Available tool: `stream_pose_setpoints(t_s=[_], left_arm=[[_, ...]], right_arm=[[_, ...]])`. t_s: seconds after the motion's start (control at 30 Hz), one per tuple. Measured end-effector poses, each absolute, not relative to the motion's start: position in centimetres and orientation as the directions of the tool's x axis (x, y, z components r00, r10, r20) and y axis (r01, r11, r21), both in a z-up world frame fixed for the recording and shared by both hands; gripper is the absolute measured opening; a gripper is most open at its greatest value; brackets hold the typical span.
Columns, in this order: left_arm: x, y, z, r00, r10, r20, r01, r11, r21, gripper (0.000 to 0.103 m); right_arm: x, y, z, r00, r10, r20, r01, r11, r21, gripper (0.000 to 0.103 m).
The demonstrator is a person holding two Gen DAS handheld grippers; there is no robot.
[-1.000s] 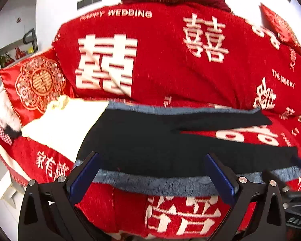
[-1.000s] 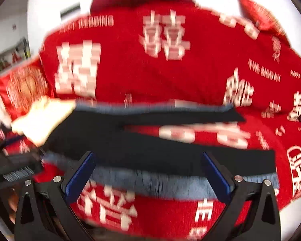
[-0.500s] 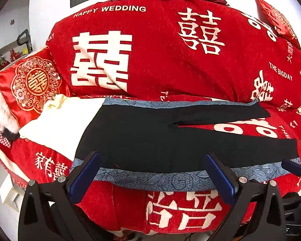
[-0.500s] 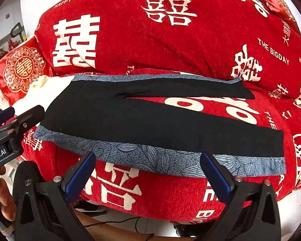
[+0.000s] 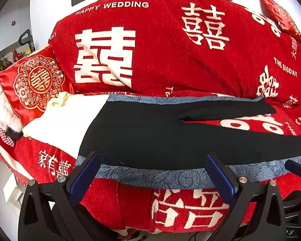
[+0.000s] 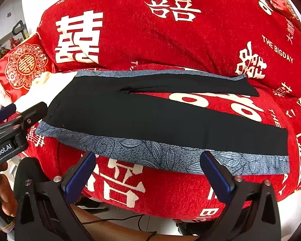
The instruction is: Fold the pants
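Black pants [image 5: 160, 138] with blue-grey floral side stripes lie flat on the red sofa seat, waist to the left, two legs spread apart to the right. The near stripe runs along the seat's front edge. My left gripper [image 5: 152, 172] is open, just in front of the near stripe below the waist part, holding nothing. My right gripper [image 6: 148, 170] is open too, hovering before the near stripe of the front leg [image 6: 170, 126]. The left gripper [image 6: 12, 116] also shows at the left edge of the right wrist view, its fingers apart.
A red sofa cover [image 5: 160, 50] with white characters drapes the backrest behind the pants. A cream cloth [image 5: 66, 118] lies under the waist end beside a red embroidered cushion [image 5: 36, 82]. A hand [image 6: 2, 190] grips a handle at lower left. Cables lie on the floor below.
Both grippers have drawn back a little and steadied; the right wrist view dropped lower, showing more of the sofa front. The pants have not moved. Both grippers stayed open.
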State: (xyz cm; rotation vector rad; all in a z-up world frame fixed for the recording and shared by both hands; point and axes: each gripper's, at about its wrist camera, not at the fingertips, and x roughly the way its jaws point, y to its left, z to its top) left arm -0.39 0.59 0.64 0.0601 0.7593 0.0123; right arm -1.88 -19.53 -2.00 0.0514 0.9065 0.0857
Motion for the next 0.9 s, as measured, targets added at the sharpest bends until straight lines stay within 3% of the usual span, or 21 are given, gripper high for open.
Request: stream_pose_setpoints(t_s=[0.2,0.6,0.77,0.9], left_arm=[[-0.2,0.8,0.0,0.724,0.077,-0.685,0.009,0.993,0.120,0.103],[3.1,2.7,-4.6,0.587,0.049,-0.808,-0.002,0.998,0.058,0.103],[7.5,3.8,-6.5,0.515,0.033,-0.856,-0.022,0.999,0.025,0.103],[11.1,4.1,-7.1,0.488,0.036,-0.872,-0.032,0.999,0.024,0.103]], right_arm=[[-1.8,-19.5,-3.2,0.593,0.116,-0.797,-0.058,0.993,0.101,0.103],[-1.1,-20.1,-5.4,0.559,0.116,-0.821,-0.117,0.991,0.060,0.103],[4.6,-19.5,-5.6,0.519,0.194,-0.833,-0.186,0.976,0.112,0.103],[11.8,-18.4,-4.7,0.539,0.222,-0.813,-0.305,0.951,0.058,0.103]])
